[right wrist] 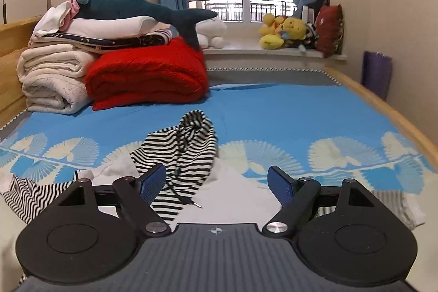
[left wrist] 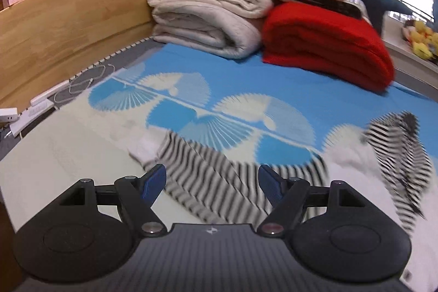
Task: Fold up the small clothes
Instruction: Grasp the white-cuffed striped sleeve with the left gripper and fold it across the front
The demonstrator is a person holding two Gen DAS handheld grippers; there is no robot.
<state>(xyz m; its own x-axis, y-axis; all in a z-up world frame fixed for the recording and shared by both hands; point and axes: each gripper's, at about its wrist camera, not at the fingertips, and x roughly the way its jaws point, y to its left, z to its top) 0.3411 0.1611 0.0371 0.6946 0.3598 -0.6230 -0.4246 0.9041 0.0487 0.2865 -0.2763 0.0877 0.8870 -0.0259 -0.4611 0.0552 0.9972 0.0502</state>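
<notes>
**Striped garment lies unfolded across both grippers' reach**

Black-and-white striped garment [right wrist: 189, 152] lies spread and rumpled on the blue bedspread [right wrist: 287, 114], toward its near edge, well apart from the folded blankets at the headboard corner. We judge its long axis to run crosswise. Left gripper [left wrist: 212, 184] hovers released, jaws parted over the striped cloth. Right gripper [right wrist: 217, 182] likewise stands spread and empty, hood section just ahead-left. Neither looks clearly nearer.

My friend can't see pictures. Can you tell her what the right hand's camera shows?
A black-and-white striped garment lies rumpled on a blue bed sheet, just ahead of the right gripper, whose blue jaws are open and empty. Behind sit a folded red blanket, cream blankets and a plush shark.
</notes>
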